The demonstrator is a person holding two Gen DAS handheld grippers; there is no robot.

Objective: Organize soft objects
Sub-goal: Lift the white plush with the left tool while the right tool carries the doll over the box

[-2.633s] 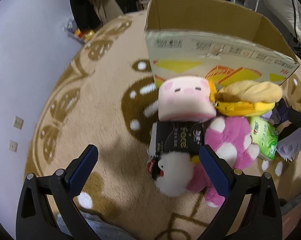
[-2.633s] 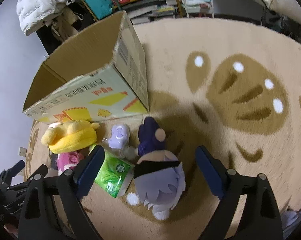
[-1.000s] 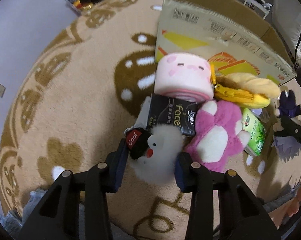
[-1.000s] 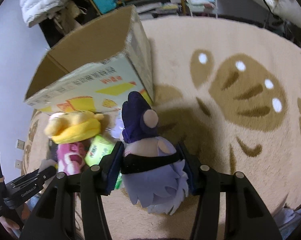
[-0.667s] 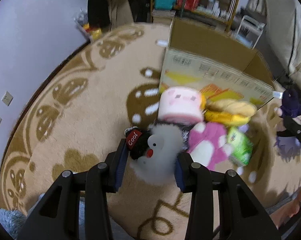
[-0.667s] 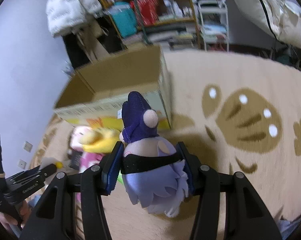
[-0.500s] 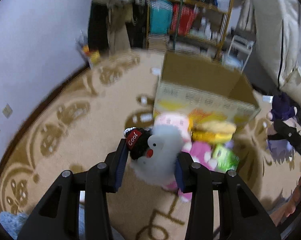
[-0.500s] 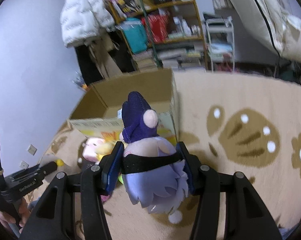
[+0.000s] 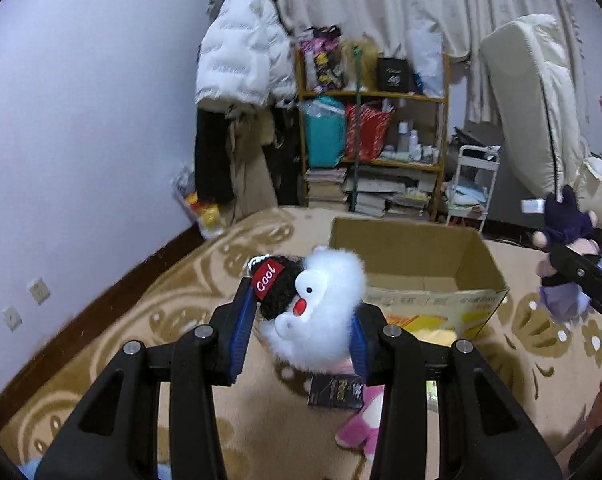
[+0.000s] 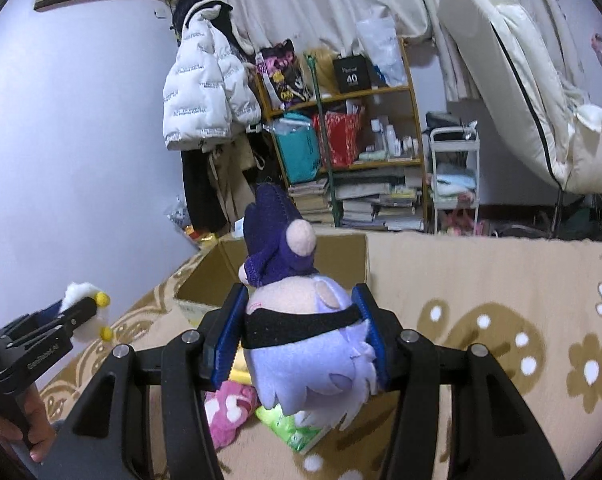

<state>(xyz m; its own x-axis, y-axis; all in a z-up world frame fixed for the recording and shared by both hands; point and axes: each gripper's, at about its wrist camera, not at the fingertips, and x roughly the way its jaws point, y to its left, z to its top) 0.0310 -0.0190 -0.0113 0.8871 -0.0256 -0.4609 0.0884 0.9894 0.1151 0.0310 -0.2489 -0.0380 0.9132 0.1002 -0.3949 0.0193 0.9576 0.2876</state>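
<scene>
My left gripper is clamped on the white duck, its fluffy body squeezed between both pads, capped head leaning left; my right gripper pinches the purple doll at its black waistband, head upward; both toys hang above the rug, the open box beyond them.

Left tool closed on white duck plush, right tool on purple plush; both lifted off rug.
</scene>
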